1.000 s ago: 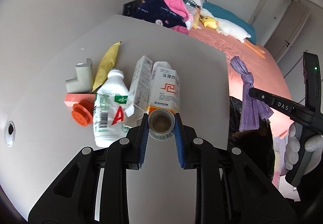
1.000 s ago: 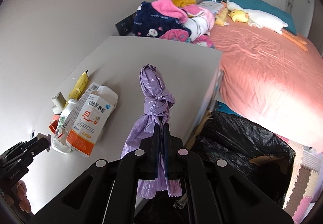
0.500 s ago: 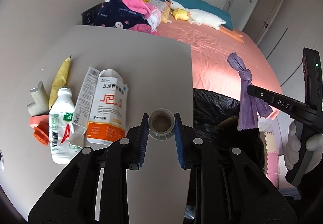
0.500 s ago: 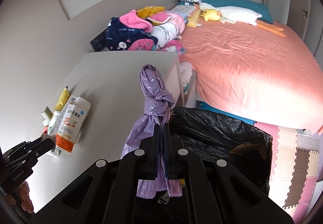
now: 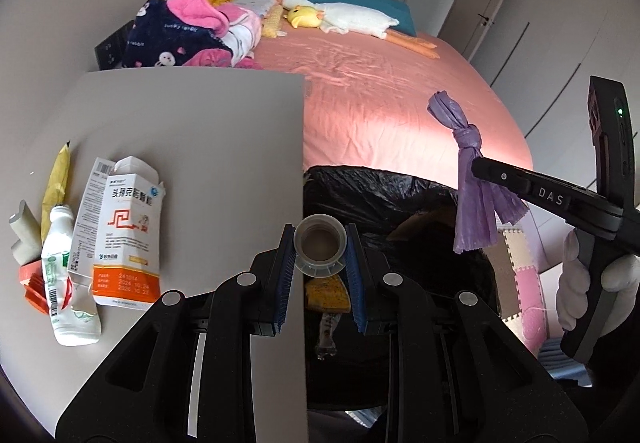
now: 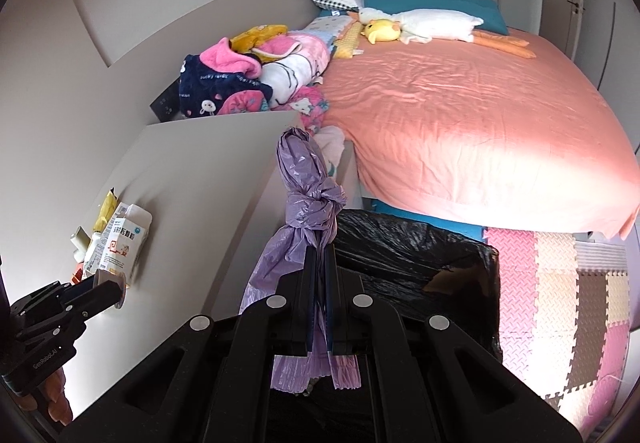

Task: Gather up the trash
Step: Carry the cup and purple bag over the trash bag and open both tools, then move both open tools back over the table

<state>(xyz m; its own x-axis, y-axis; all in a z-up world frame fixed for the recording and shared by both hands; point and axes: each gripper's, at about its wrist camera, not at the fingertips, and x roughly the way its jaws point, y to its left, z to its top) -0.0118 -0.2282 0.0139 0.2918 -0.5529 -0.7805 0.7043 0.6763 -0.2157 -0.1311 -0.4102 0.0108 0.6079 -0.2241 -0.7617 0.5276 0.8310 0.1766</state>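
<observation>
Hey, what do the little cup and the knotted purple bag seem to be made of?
Cup: looks like clear, slightly frosted plastic, since its rim and flange let light through.
Purple bag: appears to be thin plastic film with a soft sheen; it crinkles, holds a tight knot, and has a serrated cut edge.

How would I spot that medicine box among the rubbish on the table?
Find the grey table beside the pink bed. On its left side lies a cluster of trash. The medicine box is the torn-open white carton with an orange band, far boxier than the squashed white bottle beside it.
</observation>
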